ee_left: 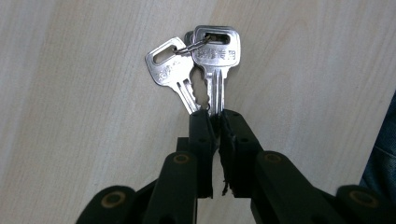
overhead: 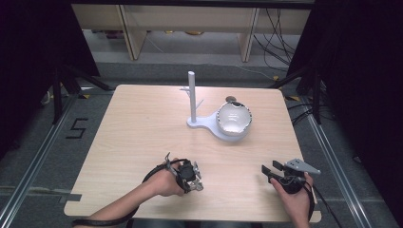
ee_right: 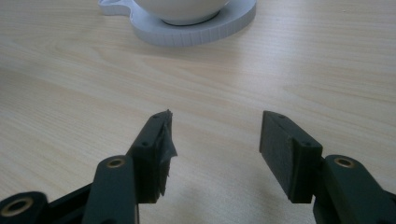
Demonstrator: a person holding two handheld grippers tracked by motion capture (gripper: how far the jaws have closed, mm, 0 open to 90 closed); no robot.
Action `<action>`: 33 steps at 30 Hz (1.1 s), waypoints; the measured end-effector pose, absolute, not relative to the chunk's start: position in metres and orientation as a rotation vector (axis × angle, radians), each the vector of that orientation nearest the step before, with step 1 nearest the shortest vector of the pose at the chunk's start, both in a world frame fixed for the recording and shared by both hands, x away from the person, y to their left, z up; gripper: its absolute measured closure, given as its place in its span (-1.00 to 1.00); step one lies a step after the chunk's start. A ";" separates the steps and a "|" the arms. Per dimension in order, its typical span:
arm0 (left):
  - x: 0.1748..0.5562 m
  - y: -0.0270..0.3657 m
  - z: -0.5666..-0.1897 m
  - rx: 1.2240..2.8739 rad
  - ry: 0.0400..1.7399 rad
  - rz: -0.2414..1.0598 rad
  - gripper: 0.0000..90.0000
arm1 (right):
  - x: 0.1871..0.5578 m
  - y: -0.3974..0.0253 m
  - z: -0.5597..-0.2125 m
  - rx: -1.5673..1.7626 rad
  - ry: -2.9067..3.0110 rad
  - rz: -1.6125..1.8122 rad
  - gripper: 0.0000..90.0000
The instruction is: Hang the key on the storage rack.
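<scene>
Silvery flat keys (ee_left: 205, 70), apparently ring-joined, sit clamped in the left gripper (ee_left: 217, 123); the right gripper (ee_right: 215, 135) gapes over pale woodgrain.

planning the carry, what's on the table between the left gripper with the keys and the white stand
Nothing: in the high view, bare wood lies between the left gripper holding the keys and the white stand.

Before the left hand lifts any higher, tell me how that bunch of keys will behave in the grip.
The keys look like thin, stiff metal, so they probably won't bend. The left hand-held gripper pinches only the blade tips, while the heads hang on a small ring; the loose key may swing and jingle. Smooth metal in so short a bite could slip or pivot if jerked.
</scene>
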State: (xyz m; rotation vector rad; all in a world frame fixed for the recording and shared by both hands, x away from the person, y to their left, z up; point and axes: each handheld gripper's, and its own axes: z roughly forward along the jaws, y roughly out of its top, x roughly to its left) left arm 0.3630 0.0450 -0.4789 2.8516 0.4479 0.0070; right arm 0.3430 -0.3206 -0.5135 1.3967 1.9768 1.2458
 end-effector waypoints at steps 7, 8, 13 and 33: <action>0.363 0.035 -0.473 2.820 0.432 0.069 0.29 | 0.343 -0.320 -0.514 1.403 1.961 1.274 -0.01; 0.363 0.035 -0.473 2.820 0.432 0.069 0.32 | 0.343 -0.320 -0.514 1.403 1.961 1.274 -0.01; 0.359 0.030 -0.477 2.826 0.420 0.043 0.35 | 0.343 -0.320 -0.514 1.409 1.972 1.278 -0.01; 0.355 0.018 -0.478 2.879 0.361 0.075 0.78 | 0.341 -0.319 -0.513 1.439 1.991 1.234 -0.01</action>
